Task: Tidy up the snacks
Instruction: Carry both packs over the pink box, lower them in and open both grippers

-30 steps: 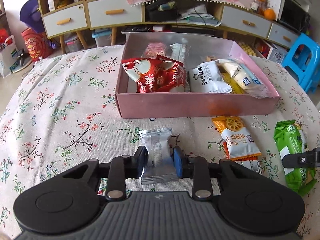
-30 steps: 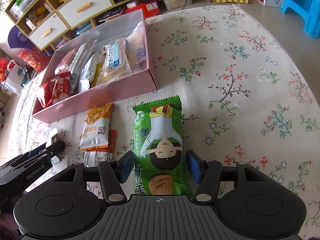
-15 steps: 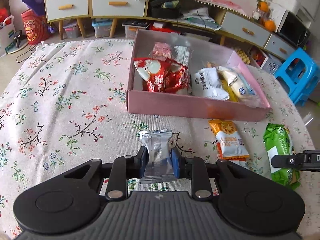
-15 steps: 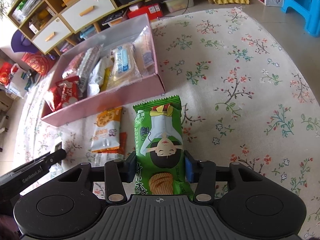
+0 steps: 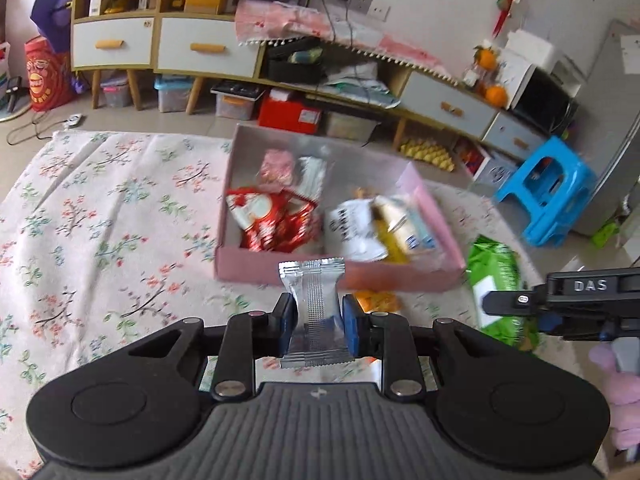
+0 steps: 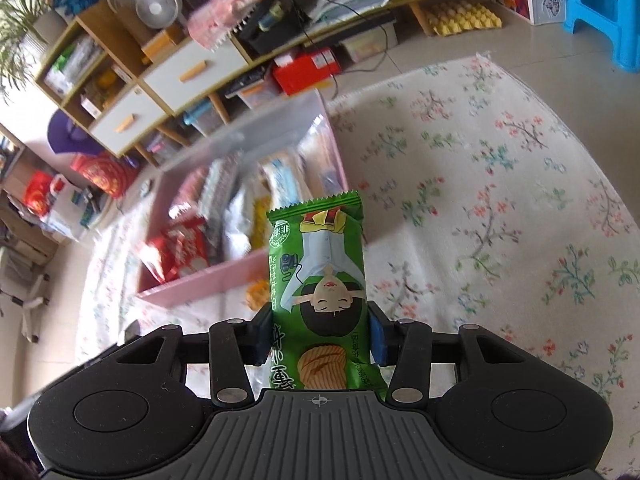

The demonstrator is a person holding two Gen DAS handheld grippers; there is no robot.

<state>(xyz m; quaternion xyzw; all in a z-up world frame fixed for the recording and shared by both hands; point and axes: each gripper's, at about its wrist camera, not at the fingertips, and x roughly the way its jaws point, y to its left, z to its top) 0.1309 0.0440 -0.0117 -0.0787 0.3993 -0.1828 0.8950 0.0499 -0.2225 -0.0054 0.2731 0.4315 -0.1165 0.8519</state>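
Both grippers loaded, above the flowered tablecloth (image 5: 100,216). The left gripper (image 5: 316,326) is clenched on a silver packet (image 5: 314,304), its pads pressing the wrapper's two sides; the right gripper (image 6: 318,334) grasps a green packet (image 6: 320,276) the same way, at about 3 o'clock from the left one. The pink box (image 5: 280,270) lies ahead at 12 o'clock and already holds several snacks — red packets (image 5: 272,220) at its left end, white and yellow ones (image 5: 380,228) at its right. An orange packet (image 5: 378,302) still lies on the cloth just in front of the box. Judged progress: well along — two packets in transit, at least one left to collect.
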